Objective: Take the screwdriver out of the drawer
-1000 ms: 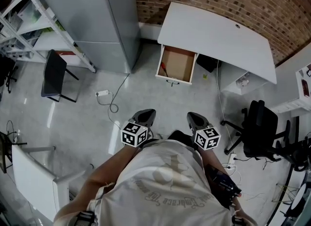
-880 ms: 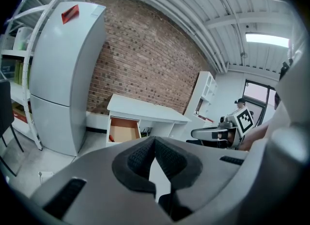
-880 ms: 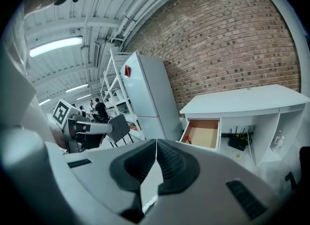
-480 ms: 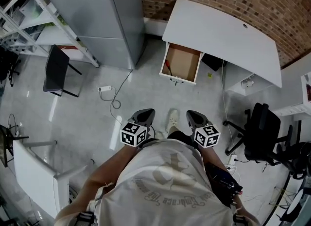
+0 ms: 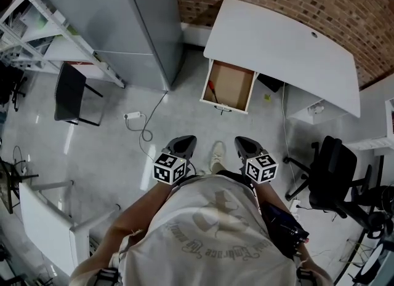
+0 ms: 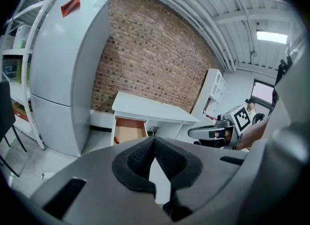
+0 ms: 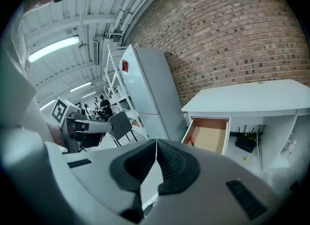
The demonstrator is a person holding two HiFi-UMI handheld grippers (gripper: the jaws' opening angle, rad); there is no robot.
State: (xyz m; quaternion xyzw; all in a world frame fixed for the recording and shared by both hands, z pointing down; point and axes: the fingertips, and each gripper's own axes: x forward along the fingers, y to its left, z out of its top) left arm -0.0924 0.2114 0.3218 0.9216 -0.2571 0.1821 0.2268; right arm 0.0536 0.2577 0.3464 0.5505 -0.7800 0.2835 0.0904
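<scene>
The white desk's wooden drawer [image 5: 229,86] stands pulled open, well ahead of both grippers. A screwdriver [image 5: 211,88] with a red handle lies along the drawer's left wall; it also shows as a small red spot in the left gripper view [image 6: 116,140] and the right gripper view [image 7: 192,141]. My left gripper [image 5: 183,143] and right gripper [image 5: 242,143] are held side by side close to the person's body, both pointing toward the drawer. Each is shut with nothing between its pads, and neither touches anything.
A white desk [image 5: 289,48] stands against the brick wall, a grey fridge [image 5: 117,20] to its left. A black chair [image 5: 69,94], a power strip with cable [image 5: 133,117] and a black office chair [image 5: 332,174] stand on the grey floor. A shoe [image 5: 216,154] shows between the grippers.
The person has stepped forward toward the desk; a shoe has come into view between the grippers. Both grippers moved along with the body and stayed shut.
</scene>
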